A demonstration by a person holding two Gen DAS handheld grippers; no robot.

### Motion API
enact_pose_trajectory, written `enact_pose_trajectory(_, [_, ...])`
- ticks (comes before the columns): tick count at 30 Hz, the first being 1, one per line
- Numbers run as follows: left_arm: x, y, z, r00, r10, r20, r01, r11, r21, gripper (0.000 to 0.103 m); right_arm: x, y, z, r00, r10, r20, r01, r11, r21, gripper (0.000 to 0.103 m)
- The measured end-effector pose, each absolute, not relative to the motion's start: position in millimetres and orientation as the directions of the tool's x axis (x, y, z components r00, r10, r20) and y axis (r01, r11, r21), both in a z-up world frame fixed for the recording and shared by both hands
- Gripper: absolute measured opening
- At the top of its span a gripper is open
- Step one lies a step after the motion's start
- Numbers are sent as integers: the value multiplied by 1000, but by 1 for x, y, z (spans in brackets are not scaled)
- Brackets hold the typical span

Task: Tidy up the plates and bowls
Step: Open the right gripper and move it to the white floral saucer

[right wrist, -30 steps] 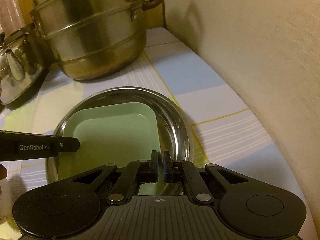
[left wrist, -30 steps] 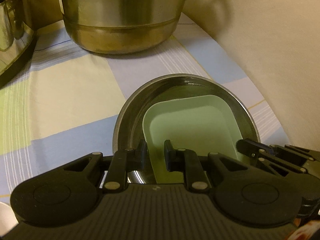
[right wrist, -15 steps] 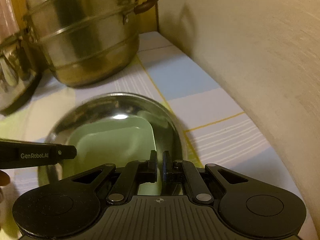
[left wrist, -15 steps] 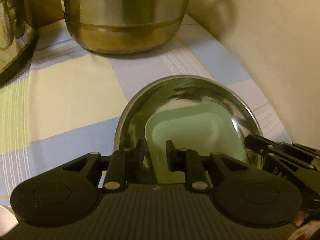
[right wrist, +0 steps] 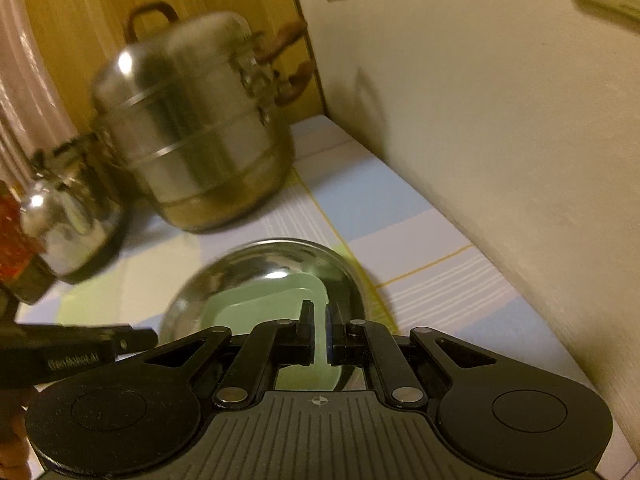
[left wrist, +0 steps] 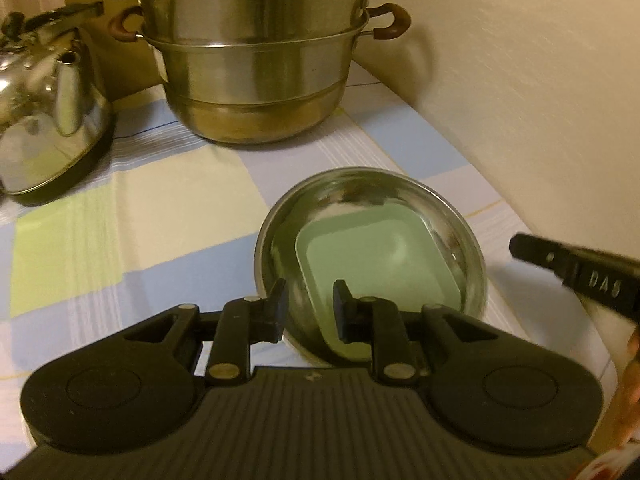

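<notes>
While resting on a checked cloth (left wrist: pixel 120 216), a shiny round steel bowl (left wrist: pixel 276 232) is holding a pale green square plate (left wrist: pixel 376 256), lying tilted with one corner toward the steamer pot (left wrist: pixel 256 80). Left gripper (left wrist: pixel 308 312) is hovering released, nothing between its fingers. Right gripper (right wrist: pixel 319 334) is sitting clenched, empty. Only the right view is showing the pot's lid (right wrist: pixel 180 52); a kettle (left wrist: pixel 44 112) is standing left.

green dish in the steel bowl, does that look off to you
Yes. The square green dish leans inside the round steel bowl, its corners riding up the curved wall rather than nesting flat.
</notes>
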State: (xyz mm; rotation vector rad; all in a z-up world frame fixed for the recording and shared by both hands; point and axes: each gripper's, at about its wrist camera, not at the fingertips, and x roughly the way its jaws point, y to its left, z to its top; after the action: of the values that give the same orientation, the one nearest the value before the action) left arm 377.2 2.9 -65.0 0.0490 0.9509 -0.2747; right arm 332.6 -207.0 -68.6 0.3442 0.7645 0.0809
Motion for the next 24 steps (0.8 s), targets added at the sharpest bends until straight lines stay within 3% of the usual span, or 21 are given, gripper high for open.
enact_pose_trajectory(24, [192,7,-29,561,-152,-814,137,987,-89,22,173,-232,-27,670,370,-643,-119,909,399,4])
